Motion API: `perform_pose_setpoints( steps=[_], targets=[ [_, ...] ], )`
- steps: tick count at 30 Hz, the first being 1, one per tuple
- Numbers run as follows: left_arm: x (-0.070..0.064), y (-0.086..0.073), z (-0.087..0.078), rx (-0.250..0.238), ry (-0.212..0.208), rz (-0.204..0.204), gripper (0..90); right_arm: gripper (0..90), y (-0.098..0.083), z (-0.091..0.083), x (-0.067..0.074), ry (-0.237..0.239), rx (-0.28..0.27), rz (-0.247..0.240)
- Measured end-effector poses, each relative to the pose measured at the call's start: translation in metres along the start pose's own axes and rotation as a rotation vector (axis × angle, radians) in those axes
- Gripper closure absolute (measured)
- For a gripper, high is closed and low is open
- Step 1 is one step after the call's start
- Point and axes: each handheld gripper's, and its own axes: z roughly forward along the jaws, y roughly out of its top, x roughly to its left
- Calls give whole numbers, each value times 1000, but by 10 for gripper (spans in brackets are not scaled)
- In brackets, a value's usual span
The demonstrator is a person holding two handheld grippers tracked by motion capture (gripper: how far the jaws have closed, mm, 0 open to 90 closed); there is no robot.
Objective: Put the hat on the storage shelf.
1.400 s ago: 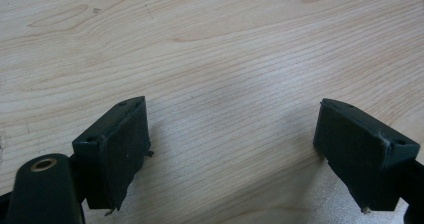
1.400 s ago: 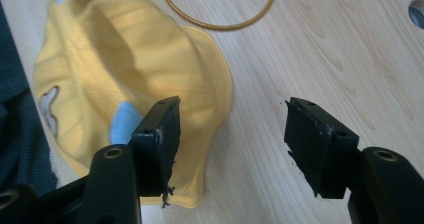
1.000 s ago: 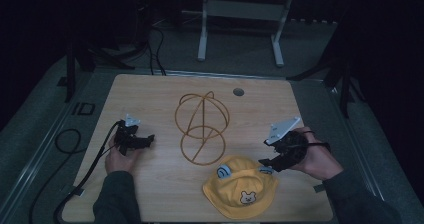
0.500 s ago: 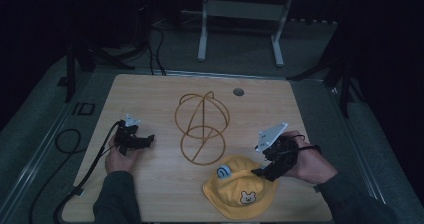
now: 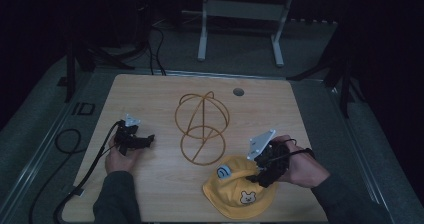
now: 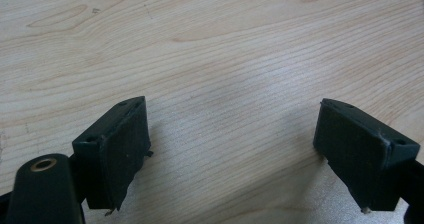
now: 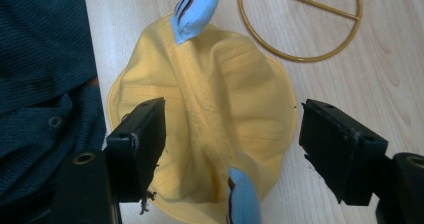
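I'm hovering my right gripper (image 5: 257,173), jaws having just opened wide, over the yellow hat (image 5: 239,194) at the table's (image 5: 150,91) near right, seemingly not touching, left gripper (image 5: 145,140) resting open at left, wire stand (image 5: 202,126) just beyond the hat.

The right gripper (image 5: 260,171) covers part of the yellow hat's (image 5: 235,191) far right brim in the high view. In the right gripper view, the lower blue ear (image 7: 243,196) and the wire stand's ring (image 7: 300,21) run off the frame, and a dark sleeve (image 7: 45,84) hides the table's left.
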Motion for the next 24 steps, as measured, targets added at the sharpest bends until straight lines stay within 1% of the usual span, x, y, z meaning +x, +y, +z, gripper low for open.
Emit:
perform_pose_setpoints(
  steps=[3,7,12,17,20,21,22,24],
  targets=[
    [0,0,0,0,0,0,145,333,3,7,2,26,35,-7],
    [0,0,0,0,0,0,145,410,5,13,3,47,79,-21],
    [0,0,0,0,0,0,145,447,8,19,4,58,118,-38],
    [0,0,0,0,0,1,145,487,13,22,4,67,134,-62],
    [0,0,0,0,0,0,145,514,17,27,4,75,167,-69],
    [0,0,0,0,0,0,145,523,17,28,4,81,172,-76],
    [0,0,0,0,0,0,145,533,18,30,4,88,181,-70],
    [0,0,0,0,0,-1,145,541,19,33,3,99,197,-76]
  ],
)
